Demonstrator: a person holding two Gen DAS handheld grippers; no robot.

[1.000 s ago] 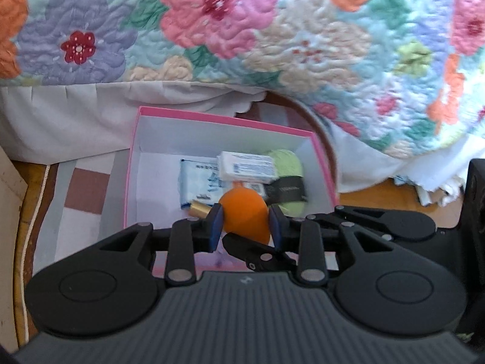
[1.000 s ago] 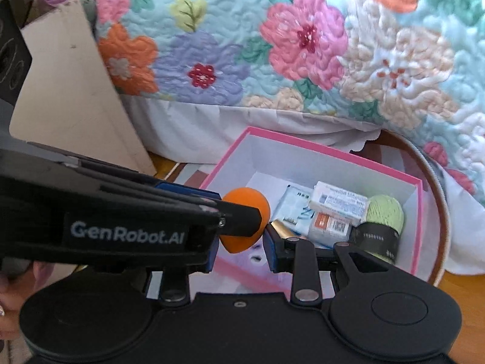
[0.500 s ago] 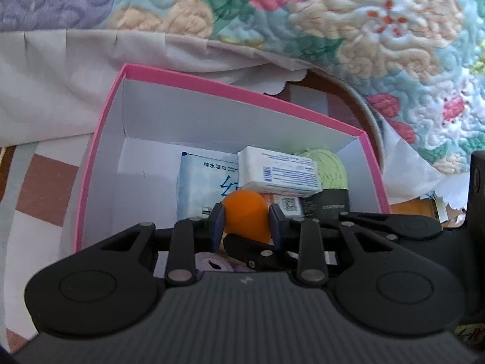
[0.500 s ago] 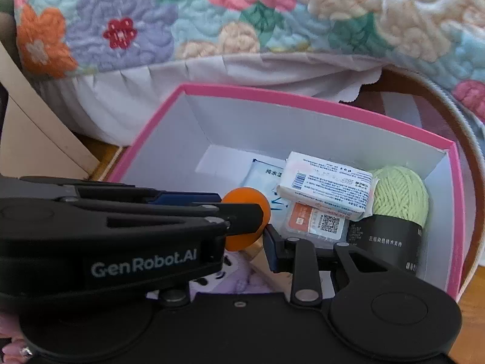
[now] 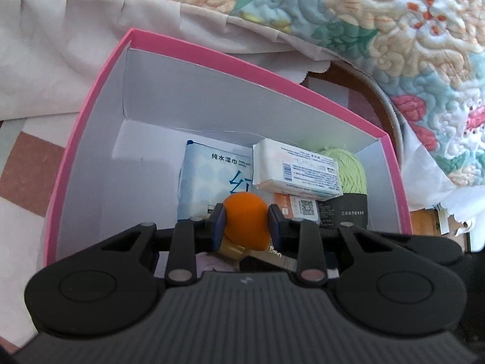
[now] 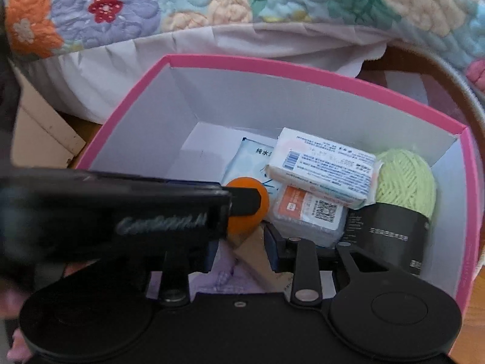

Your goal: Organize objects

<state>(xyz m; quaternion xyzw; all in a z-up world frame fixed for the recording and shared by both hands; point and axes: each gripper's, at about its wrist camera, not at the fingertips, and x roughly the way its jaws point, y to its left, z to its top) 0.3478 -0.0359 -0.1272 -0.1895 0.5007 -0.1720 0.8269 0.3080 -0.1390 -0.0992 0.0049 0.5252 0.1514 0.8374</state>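
1 wipes pack (image 5: 212,179) printed "纯水湿巾", QR label (image 6: 326,210)

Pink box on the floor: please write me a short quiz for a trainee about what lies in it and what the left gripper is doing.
1. True or false: the green yarn lies outside the pink box.
2. What is between the pads of the left gripper? A) an orange ball B) a roll of tape C) a spoon
3. Which thing rests on top of the orange-and-white pack?

Key:
1. False: the yarn is inside, in the right corner.
2. A
3. The white pack with the barcode.
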